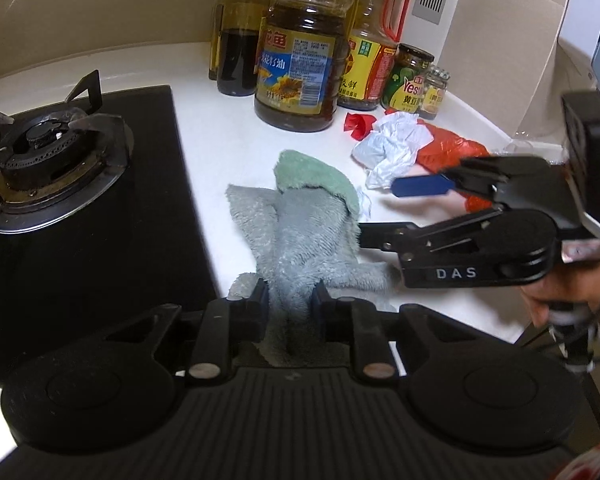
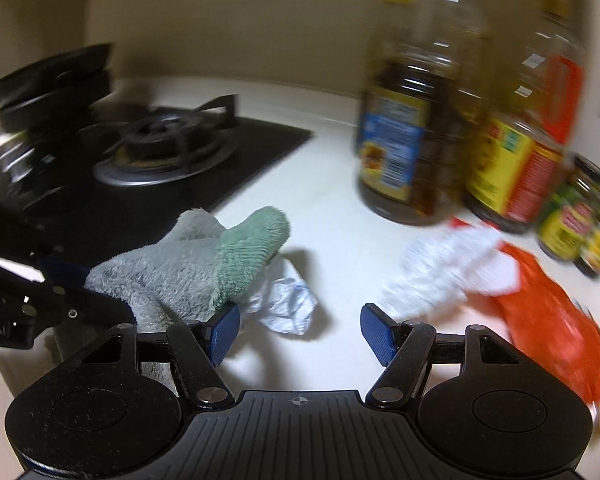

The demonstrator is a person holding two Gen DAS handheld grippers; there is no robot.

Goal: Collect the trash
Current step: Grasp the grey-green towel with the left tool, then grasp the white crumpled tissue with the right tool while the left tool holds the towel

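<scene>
White tabletop (image 1: 220, 136) beside gas hob (image 1: 80, 200); left gripper (image 1: 290, 300) jaws clamped on grey-green cloth (image 1: 300, 232); right gripper (image 2: 300, 334) jaws spread wide, empty, "DAS" printed; crumpled white paper (image 2: 288, 304) just ahead; "Yes" read on jar (image 1: 408, 80).

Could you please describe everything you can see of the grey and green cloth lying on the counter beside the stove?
The cloth is a fluffy, terry-like rag, grey on one face and pale green where its far corner is folded over. It lies rumpled on the white counter, right beside the black stove top. The left claw is shut on its near end, bunching it up. A small crumpled white paper sits against its right edge, partly tucked under the green fold.
</scene>
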